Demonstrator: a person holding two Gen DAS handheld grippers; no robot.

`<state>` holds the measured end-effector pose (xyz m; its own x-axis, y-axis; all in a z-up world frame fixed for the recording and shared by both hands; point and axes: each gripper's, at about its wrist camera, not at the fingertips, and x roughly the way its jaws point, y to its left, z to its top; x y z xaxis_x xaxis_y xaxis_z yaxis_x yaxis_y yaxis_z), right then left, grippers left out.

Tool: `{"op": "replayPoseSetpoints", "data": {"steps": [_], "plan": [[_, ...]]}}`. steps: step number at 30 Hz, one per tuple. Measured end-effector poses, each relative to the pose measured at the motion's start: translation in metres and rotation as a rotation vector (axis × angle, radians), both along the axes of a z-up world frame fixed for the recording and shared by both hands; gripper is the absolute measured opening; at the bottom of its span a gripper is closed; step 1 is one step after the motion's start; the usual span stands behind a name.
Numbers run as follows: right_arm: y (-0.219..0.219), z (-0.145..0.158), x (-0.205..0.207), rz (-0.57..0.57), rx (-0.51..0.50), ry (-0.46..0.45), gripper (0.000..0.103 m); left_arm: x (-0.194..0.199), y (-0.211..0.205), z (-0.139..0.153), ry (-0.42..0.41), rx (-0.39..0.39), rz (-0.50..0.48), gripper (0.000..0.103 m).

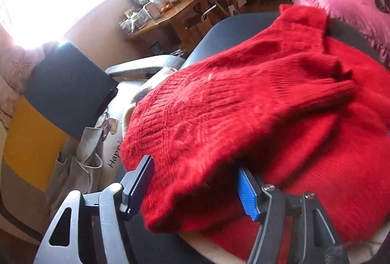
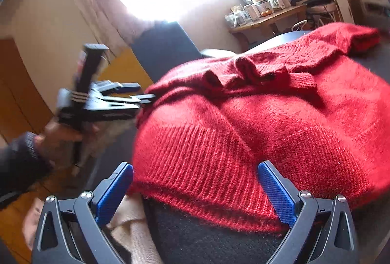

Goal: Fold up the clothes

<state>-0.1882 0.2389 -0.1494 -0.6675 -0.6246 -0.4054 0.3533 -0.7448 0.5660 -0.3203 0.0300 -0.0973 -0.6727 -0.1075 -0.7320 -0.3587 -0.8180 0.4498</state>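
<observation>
Red sweater [image 2: 256,132], fuzzy ribbed knit, is lying bunched on a dark padded surface [image 2: 207,239]. At the left, the left gripper [image 1: 197,190] is reaching in from the sweater's edge, jaws parted with a folded hem between them, pads not pressing. Rightward, the right gripper [image 2: 195,190] is hovering released, ribbed hem just ahead. Beyond the far folds, dark surface is showing bare.

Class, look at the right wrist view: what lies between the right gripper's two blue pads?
The ribbed hem of the red sweater fills the gap in the right gripper, with dark fabric beneath it, shown in the right wrist view.
</observation>
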Motion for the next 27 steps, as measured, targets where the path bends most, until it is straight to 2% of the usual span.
{"op": "replayPoseSetpoints", "data": {"steps": [1,2,3,6,9,10,12,14,18,20,24,27], "plan": [[0.002,-0.001,0.0,-0.002,-0.021,0.008,0.103,-0.004,0.0,-0.001,-0.01,0.012,0.008,0.047],[0.003,-0.002,0.001,-0.005,-0.035,0.016,0.103,-0.008,0.0,-0.002,-0.028,0.035,0.018,0.023],[0.002,-0.003,0.001,-0.006,-0.04,0.023,0.103,-0.01,-0.005,0.0,-0.04,0.09,0.037,0.006],[-0.004,-0.004,-0.001,-0.009,-0.019,0.037,0.103,-0.01,-0.028,0.012,-0.061,0.324,0.117,0.004],[-0.006,-0.005,-0.001,-0.013,-0.015,0.04,0.103,0.006,-0.065,0.036,-0.054,0.621,0.176,0.003],[-0.007,-0.006,-0.001,-0.015,-0.016,0.041,0.103,0.015,-0.077,0.044,-0.047,0.699,0.186,0.003],[-0.009,-0.009,-0.001,-0.021,-0.009,0.036,0.103,0.037,-0.095,0.054,-0.03,0.799,0.192,0.003],[-0.015,-0.008,-0.003,-0.031,0.023,0.015,0.103,0.064,-0.104,0.058,-0.023,0.843,0.186,0.003],[-0.038,0.003,-0.003,-0.042,0.161,-0.037,0.103,0.116,-0.118,0.058,-0.019,0.904,0.191,0.003],[-0.044,0.009,0.0,-0.046,0.178,-0.051,0.103,0.145,-0.125,0.053,-0.013,0.917,0.207,0.003],[-0.045,0.016,0.011,-0.049,0.11,-0.055,0.103,0.189,-0.134,0.043,-0.04,0.967,0.23,0.003],[-0.042,0.019,0.024,-0.035,-0.005,-0.068,0.103,0.22,-0.129,0.029,-0.071,0.968,0.23,0.003]]}}
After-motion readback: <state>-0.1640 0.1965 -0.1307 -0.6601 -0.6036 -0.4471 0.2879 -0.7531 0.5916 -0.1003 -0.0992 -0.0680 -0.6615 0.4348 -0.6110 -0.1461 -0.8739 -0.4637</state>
